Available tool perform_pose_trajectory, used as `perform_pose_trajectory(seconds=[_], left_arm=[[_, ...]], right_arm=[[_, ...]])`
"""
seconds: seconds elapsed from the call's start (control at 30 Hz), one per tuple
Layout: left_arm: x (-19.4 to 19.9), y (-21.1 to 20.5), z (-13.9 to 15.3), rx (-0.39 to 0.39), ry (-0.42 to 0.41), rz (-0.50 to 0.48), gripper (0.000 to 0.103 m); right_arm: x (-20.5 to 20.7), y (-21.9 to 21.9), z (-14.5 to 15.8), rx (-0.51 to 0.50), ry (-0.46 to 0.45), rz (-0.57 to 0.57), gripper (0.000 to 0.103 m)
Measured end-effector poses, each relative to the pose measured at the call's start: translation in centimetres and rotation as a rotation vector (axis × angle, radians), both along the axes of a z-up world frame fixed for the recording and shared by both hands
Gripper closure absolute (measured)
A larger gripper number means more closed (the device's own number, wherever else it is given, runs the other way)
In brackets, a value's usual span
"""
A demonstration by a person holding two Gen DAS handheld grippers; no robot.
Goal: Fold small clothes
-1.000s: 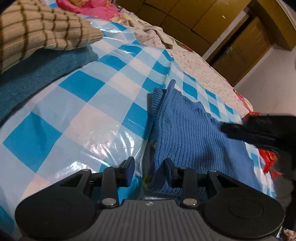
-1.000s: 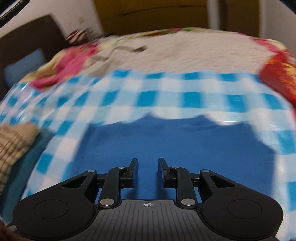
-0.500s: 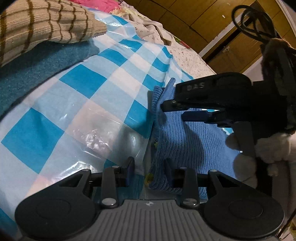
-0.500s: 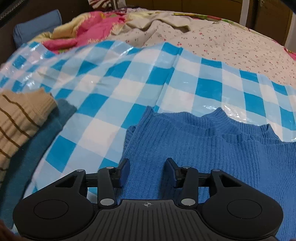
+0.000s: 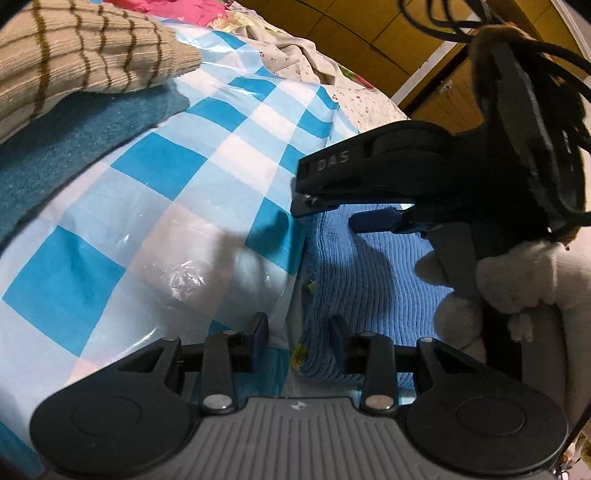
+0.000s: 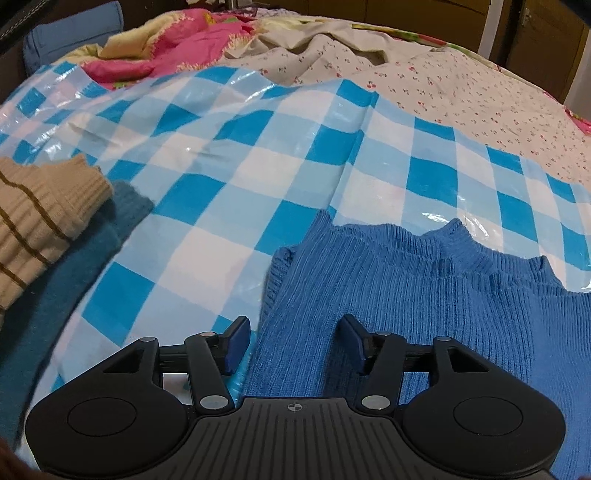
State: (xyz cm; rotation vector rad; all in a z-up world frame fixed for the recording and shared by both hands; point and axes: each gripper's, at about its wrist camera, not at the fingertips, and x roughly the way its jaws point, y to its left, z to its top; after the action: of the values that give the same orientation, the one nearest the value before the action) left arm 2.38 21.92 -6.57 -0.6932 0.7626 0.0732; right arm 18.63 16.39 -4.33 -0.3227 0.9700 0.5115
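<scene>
A blue ribbed knit sweater (image 6: 424, 295) lies flat on the blue and white checked plastic sheet (image 6: 229, 177), its collar at the far side. My right gripper (image 6: 293, 341) is open, its jaws astride the sweater's left edge. My left gripper (image 5: 298, 341) is open low over the sweater's near left edge (image 5: 354, 295). In the left wrist view the right gripper (image 5: 369, 210) hangs over the sweater's far part, held by a hand in a fluffy white sleeve (image 5: 517, 280).
A beige sweater with brown stripes (image 6: 33, 221) lies on a teal knit garment (image 6: 74, 269) at the left. Pink bedding (image 6: 177, 55) and a floral sheet (image 6: 461, 85) lie beyond the checked sheet. Wooden wardrobe doors (image 5: 369, 33) stand behind.
My right gripper has swung left to the sweater's left edge and opened wider. In the left wrist view it has come in over the sweater. My left gripper has barely moved.
</scene>
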Motion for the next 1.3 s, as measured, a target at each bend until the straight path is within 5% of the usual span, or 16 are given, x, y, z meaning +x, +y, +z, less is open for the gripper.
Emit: perform_pose_trajectory(seconds=[0.6,1.3], left_arm=[[0.2,-1.0,0.3,0.095,0.011,-0.030,0.056],[0.6,-2.2,0.0,0.178,0.007,-0.052,0.054]], right_arm=[[-1.1,1.5,-1.7,-0.120,-0.093,0.067,0.041],[-1.6,0.5,-2.6,-0.073,-0.141,0.075,0.034]])
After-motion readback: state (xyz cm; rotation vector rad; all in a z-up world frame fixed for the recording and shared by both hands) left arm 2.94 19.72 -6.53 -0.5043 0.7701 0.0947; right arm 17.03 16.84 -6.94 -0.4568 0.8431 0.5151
